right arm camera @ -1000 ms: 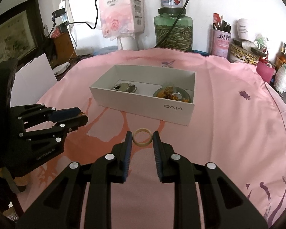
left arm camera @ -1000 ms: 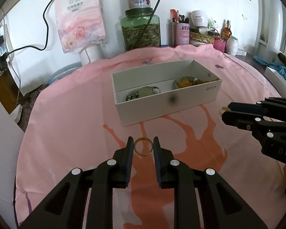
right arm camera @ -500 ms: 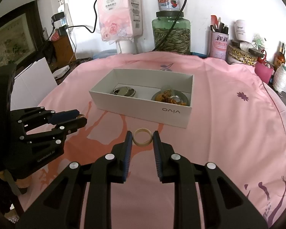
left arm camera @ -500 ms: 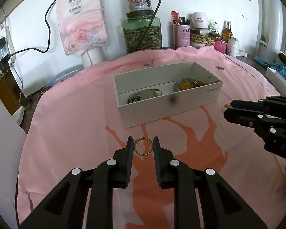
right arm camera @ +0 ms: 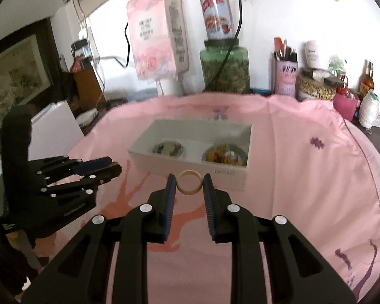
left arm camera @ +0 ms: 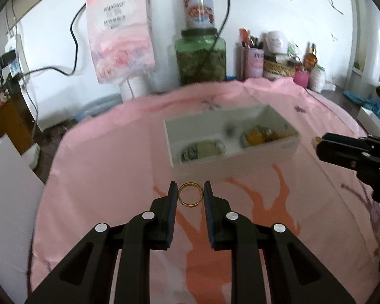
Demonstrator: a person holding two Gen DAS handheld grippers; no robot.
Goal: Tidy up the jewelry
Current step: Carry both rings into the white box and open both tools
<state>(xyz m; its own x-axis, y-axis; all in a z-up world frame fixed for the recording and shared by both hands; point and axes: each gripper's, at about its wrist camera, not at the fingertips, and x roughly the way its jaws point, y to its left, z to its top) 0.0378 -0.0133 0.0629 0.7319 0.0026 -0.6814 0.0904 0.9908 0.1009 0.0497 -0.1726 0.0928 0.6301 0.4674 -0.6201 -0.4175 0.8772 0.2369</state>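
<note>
1. Seemingly safe for now, in the left wrist view the left gripper (left arm camera: 190,197) pinches a gold ring (left arm camera: 190,197) upright above the pink cloth (left arm camera: 101,167), short of the white box (left arm camera: 230,162). A thin hold by the rim could let it twist out. The gripper points level at the box.
2. Likewise, in the right wrist view the right gripper (right arm camera: 189,183) clamps a cream ring (right arm camera: 189,183) just before the box (right arm camera: 197,171) front; dropped early, it would likely roll off.
</note>
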